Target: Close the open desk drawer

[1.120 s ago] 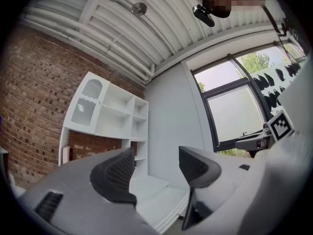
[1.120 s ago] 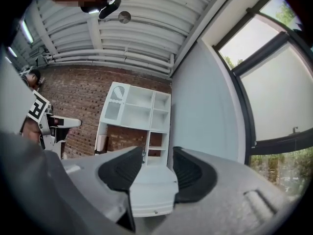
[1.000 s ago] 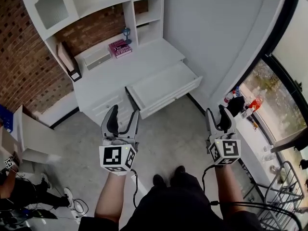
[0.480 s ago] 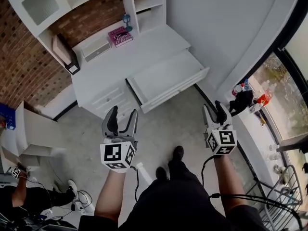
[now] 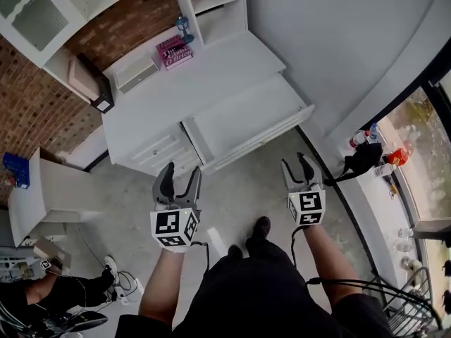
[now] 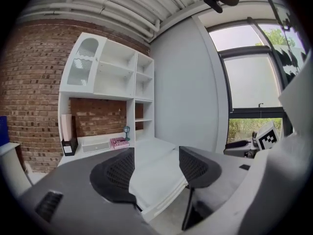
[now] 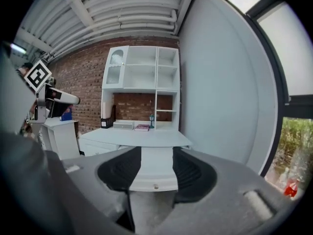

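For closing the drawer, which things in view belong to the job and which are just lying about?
Job: open drawer of the white desk; left gripper, open, empty; right gripper, jaws apart though just closed a little, nothing between them.
Lying about: pink book, blue figurine, white box, black file holder, bottles on the sill.

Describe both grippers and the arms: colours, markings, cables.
The left gripper and right gripper have grey bodies with black, mesh-textured pads. Each carries a white cube printed with black square markers. A black cable trails from each. Forearms are bare, with no sleeves in view; dark clothing and black shoes show below. The right gripper's jaws have just closed slightly, with nothing between them.
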`<state>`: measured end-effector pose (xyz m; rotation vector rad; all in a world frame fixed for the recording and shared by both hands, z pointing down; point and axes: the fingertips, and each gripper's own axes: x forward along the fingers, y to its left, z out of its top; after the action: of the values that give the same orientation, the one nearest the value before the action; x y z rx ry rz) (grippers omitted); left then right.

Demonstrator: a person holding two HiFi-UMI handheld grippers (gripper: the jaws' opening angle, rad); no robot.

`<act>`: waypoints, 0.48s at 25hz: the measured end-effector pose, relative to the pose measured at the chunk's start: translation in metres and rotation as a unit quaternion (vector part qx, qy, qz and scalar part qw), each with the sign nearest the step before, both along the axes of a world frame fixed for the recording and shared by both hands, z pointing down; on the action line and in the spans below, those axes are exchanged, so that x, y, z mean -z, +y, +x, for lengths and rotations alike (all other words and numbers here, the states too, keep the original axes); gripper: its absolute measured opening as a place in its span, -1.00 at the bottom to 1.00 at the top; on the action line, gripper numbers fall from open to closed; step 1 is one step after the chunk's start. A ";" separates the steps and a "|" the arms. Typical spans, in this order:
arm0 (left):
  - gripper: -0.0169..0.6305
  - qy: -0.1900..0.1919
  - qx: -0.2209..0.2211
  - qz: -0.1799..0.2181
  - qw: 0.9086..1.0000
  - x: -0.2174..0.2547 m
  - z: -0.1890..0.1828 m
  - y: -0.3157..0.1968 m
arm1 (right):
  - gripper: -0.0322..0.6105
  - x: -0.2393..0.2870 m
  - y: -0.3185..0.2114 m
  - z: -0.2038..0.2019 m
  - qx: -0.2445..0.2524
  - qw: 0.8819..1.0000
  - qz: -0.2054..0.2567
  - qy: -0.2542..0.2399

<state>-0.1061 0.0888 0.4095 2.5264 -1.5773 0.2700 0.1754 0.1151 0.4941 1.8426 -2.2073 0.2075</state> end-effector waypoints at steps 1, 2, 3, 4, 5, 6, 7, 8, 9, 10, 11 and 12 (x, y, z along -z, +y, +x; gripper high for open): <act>-0.08 -0.004 0.001 -0.005 1.000 -0.004 0.004 -0.003 | -0.27 -0.006 -0.007 0.003 0.004 1.000 -0.006 0.000; -0.08 -0.007 0.003 -0.010 1.000 -0.008 0.008 -0.006 | -0.27 -0.012 -0.013 0.005 0.008 1.000 -0.011 -0.001; -0.08 -0.010 0.005 -0.014 1.000 -0.011 0.011 -0.009 | -0.27 -0.018 -0.020 0.007 0.011 1.000 -0.017 -0.003; -0.08 -0.014 0.007 -0.018 1.000 -0.015 0.014 -0.011 | -0.28 -0.025 -0.025 0.010 0.013 1.000 -0.023 -0.005; -0.08 -0.018 0.009 -0.022 1.000 -0.019 0.016 -0.013 | -0.28 -0.032 -0.031 0.011 0.014 0.999 -0.029 -0.008; -0.08 -0.022 0.011 -0.026 0.999 -0.023 0.017 -0.016 | -0.28 -0.040 -0.035 0.012 0.015 0.999 -0.036 -0.011; -0.08 -0.025 0.012 -0.029 0.999 -0.027 0.018 -0.018 | -0.29 -0.047 -0.040 0.013 0.016 0.999 -0.042 -0.014; -0.08 -0.028 0.013 -0.032 0.999 -0.030 0.019 -0.021 | -0.29 -0.054 -0.043 0.012 0.019 0.999 -0.049 -0.014; -0.08 -0.031 0.014 -0.036 0.999 -0.033 0.019 -0.024 | -0.30 -0.062 -0.046 0.010 0.023 0.998 -0.056 -0.013; -0.08 -0.033 0.015 -0.040 0.999 -0.036 0.018 -0.026 | -0.30 -0.070 -0.049 0.008 0.028 0.998 -0.063 -0.009; -0.08 -0.036 0.015 -0.043 0.998 -0.039 0.018 -0.030 | -0.30 -0.077 -0.052 0.005 0.034 0.997 -0.069 -0.005; -0.08 -0.038 0.014 -0.046 0.998 -0.041 0.017 -0.033 | -0.30 -0.085 -0.055 0.002 0.038 0.996 -0.076 -0.002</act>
<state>-0.0890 0.0555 0.4505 2.4510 -1.5876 0.4301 0.1774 0.0605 0.5791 1.6771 -2.1932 0.3544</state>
